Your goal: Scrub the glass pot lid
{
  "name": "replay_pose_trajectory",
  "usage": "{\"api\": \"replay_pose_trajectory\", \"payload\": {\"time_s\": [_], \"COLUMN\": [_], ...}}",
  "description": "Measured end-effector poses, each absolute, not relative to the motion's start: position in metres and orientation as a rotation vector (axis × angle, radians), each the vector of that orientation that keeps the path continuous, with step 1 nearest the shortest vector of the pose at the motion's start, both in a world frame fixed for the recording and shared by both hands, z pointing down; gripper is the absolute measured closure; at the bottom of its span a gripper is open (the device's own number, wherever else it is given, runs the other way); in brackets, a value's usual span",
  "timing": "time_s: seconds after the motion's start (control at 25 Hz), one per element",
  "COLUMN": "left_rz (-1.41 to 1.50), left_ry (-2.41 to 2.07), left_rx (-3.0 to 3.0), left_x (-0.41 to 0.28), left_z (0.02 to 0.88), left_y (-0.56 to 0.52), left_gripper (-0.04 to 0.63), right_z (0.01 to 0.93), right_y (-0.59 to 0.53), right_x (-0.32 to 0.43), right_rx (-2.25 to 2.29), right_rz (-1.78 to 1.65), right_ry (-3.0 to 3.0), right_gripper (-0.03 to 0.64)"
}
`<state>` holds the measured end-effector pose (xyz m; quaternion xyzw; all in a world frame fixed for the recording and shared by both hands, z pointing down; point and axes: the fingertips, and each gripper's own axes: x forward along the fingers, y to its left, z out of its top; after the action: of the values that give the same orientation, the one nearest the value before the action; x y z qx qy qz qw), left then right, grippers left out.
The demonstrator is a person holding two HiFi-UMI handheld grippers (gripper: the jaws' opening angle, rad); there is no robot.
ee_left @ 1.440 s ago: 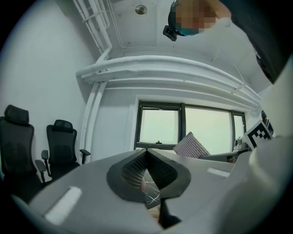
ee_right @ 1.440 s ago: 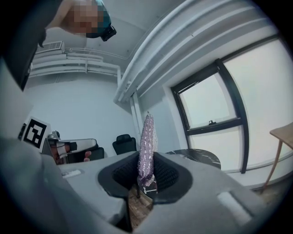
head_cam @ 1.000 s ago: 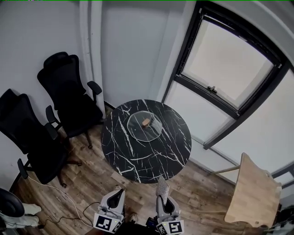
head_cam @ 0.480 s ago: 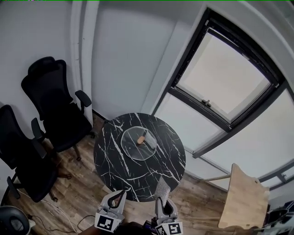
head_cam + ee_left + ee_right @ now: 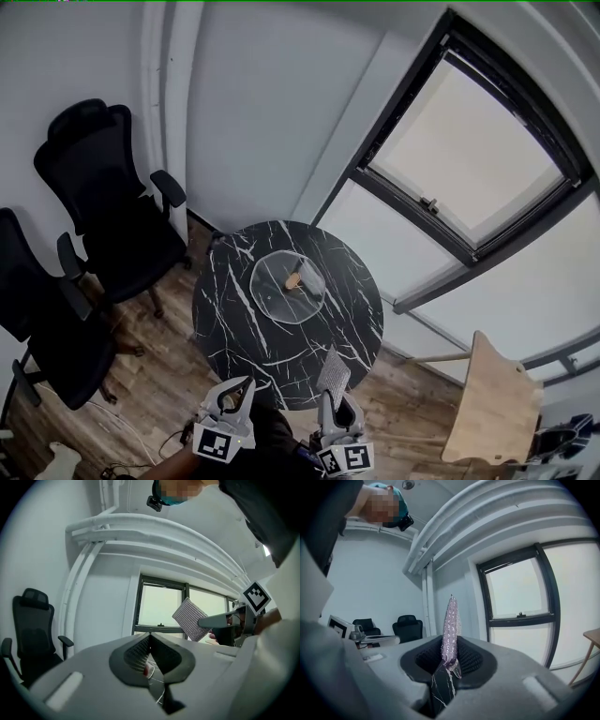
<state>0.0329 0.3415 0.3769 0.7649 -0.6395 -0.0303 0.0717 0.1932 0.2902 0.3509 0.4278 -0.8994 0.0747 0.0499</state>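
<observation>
The glass pot lid (image 5: pixel 288 285) with a wooden knob lies flat on the round black marble table (image 5: pixel 234 319), a little beyond its middle. Both grippers hover near the table's near edge, well short of the lid. My left gripper (image 5: pixel 235 397) is shut with nothing between its jaws; the left gripper view shows its pads (image 5: pixel 140 654) pressed together. My right gripper (image 5: pixel 334 401) is shut on a silvery scrubbing cloth (image 5: pixel 332 372), which stands up edge-on between its pads (image 5: pixel 451 625) and shows as a grey mesh square (image 5: pixel 191 619) in the left gripper view.
Two black office chairs (image 5: pixel 103 187) stand to the left of the table by the white wall. A wooden chair (image 5: pixel 487 403) is at the right. A large dark-framed window (image 5: pixel 469 169) lies behind the table. Cables trail over the wooden floor (image 5: pixel 141 412) at lower left.
The table and lid have drawn nearer and shifted left in the head view as I walk up. Both grippers have come forward to the table's near edge, their grips unchanged.
</observation>
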Motion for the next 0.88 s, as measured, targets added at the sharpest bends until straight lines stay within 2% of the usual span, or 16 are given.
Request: {"api": "replay_pose_trajectory", "payload": {"time_s": [0.88], "left_rz": [0.004], "left_ry": [-1.934], "left_rx": [2.235], "left_x": [0.064], "left_z": [0.386], "left_y": [0.221], "left_gripper": [0.592], "right_z": [0.386], "right_y": [0.163], "right_x": [0.217], "right_rx": [1.214], "right_rz": [0.33], "right_ry": [-2.772], "right_gripper": [0.538]}}
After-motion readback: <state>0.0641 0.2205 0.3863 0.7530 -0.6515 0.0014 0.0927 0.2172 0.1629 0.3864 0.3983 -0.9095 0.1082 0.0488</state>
